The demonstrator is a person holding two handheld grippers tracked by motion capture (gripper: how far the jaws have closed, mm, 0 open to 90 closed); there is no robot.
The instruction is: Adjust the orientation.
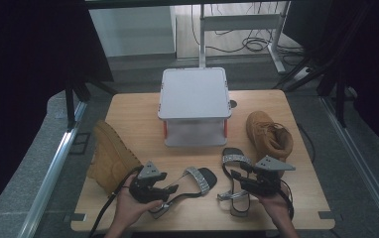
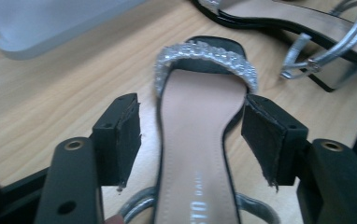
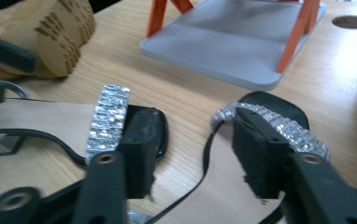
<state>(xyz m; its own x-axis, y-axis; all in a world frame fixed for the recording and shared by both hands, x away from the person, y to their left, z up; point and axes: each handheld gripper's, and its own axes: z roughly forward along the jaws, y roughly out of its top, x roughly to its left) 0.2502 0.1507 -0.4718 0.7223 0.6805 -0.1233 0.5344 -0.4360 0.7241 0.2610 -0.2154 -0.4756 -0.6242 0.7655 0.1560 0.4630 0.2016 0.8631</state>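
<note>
Your left tongs (image 1: 170, 190) stand apart over the near-left sandal (image 1: 187, 187), its sole running between the pads without contact; seen from the left gripper view, the sandal's jewelled strap (image 2: 204, 60) lies just beyond the tips. Your right tongs (image 1: 237, 177) hover half-spread above the near-right sandal (image 1: 234, 183), one pad over its insole, gripping nothing. Both sandals rest on the wooden counter (image 1: 143, 134), toes pointing far. A grey two-level stand (image 1: 193, 94) with orange legs sits at the centre, farther back. One tan boot (image 1: 110, 156) lies on its side at the left, another (image 1: 269, 135) stands at the right.
</note>
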